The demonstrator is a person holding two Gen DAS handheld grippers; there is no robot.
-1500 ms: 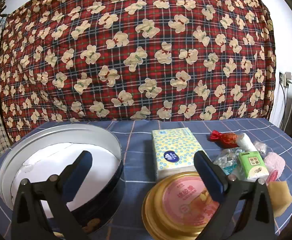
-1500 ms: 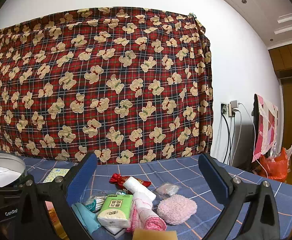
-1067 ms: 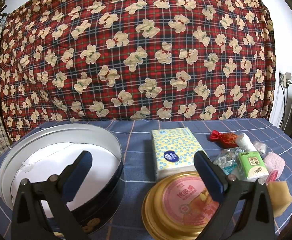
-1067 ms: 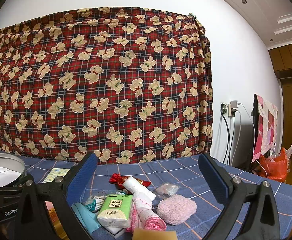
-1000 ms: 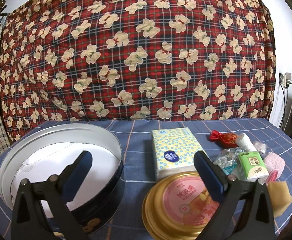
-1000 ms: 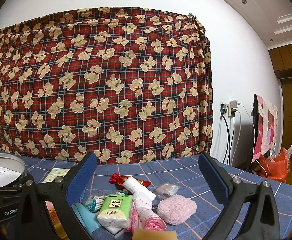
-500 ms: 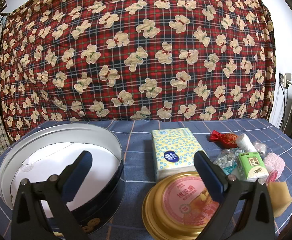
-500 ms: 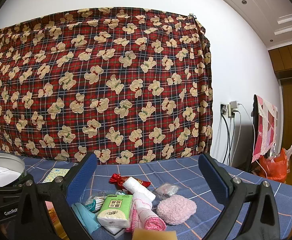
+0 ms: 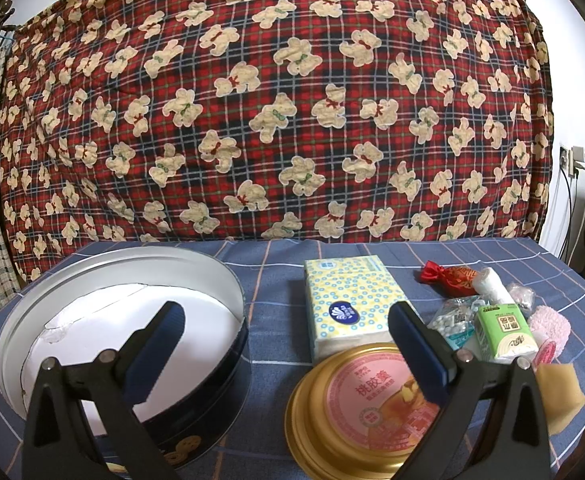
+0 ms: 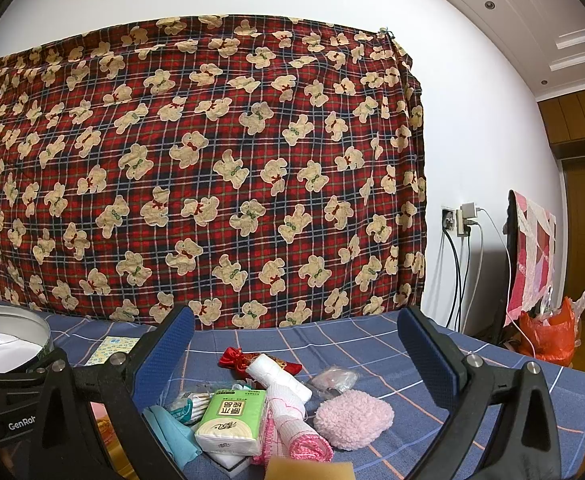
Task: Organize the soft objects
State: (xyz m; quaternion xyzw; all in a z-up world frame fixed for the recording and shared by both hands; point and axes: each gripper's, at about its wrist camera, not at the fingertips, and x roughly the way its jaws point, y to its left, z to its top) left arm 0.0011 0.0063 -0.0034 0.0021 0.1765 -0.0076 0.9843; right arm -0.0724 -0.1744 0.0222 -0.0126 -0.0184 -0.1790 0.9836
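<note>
The heap of soft things, with its fluffy pink pad (image 10: 354,419) and green tissue pack (image 10: 233,421), lies on the blue checked tablecloth (image 10: 372,344), its near edge cut off. Beside it stand a round open tin (image 9: 120,312) and gold lid (image 9: 356,404). Left gripper (image 9: 282,354) and right gripper (image 10: 296,356) hover spread wide, holding nothing.

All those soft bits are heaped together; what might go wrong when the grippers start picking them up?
The pile is tight: the green tissue pack leans on the pink towel roll, so grabbing one may drag its neighbour. The pink puff may squash and slip. The gold lid lies near the tin and might get knocked.
</note>
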